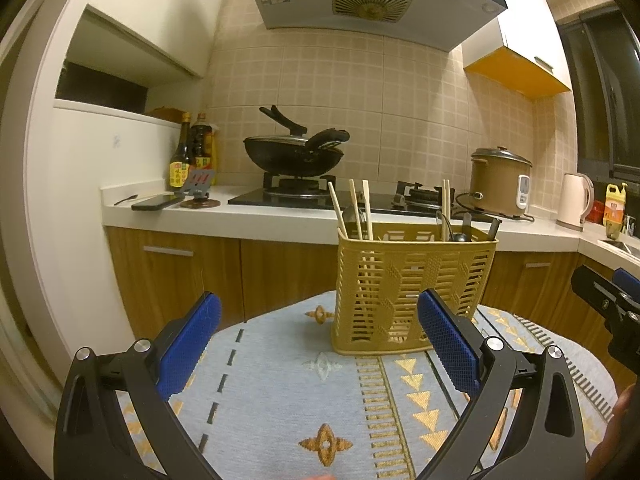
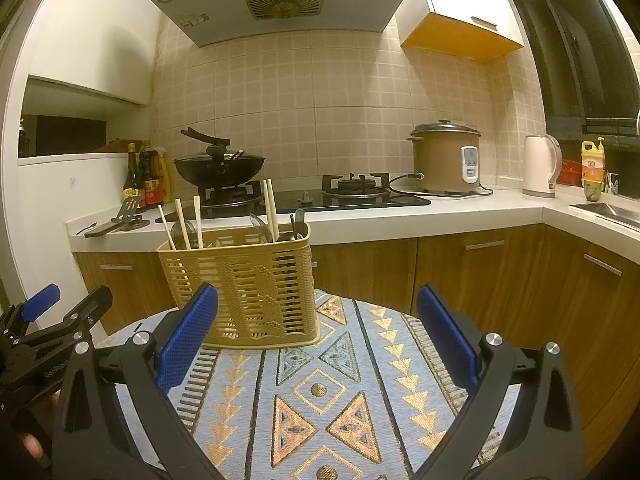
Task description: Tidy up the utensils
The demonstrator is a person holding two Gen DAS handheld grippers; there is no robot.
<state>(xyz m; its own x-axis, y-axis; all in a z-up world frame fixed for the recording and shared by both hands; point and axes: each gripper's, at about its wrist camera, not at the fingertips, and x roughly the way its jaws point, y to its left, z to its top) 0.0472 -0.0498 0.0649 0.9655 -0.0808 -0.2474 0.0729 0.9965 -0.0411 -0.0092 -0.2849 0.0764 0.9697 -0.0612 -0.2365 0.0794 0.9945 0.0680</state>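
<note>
**Standing upright on the patterned cloth: the utensil basket, with both tongs wide apart**

The yellow utensil basket [image 1: 414, 292] is standing upright on the blue patterned cloth [image 1: 280, 400] that is covering the small bench. It is sitting near the far edge of the cloth. Inside it, wooden chopsticks [image 1: 352, 210] are leaning in the left compartment, and more chopsticks [image 1: 445, 208] are standing toward the right side together with dark metal utensils [image 1: 460, 226]; which exact compartment is holding those I cannot tell.

The left tongs [image 1: 319, 322] are hanging spread wide above the cloth, gripping nothing, with the basket just ahead and partly behind the right blue pad [image 1: 448, 344]. The right tongs [image 2: 317, 314] are also spread wide and gripping nothing; the basket is showing ahead and to their left, partly behind the left blue pad [image 2: 188, 340].

Behind, a black wok [image 2: 219, 168] is resting on the gas stove [image 2: 312, 196], and a rice cooker [image 2: 446, 158] and a white kettle [image 2: 540, 166] are standing on the kitchen counter [image 2: 400, 216].
</note>
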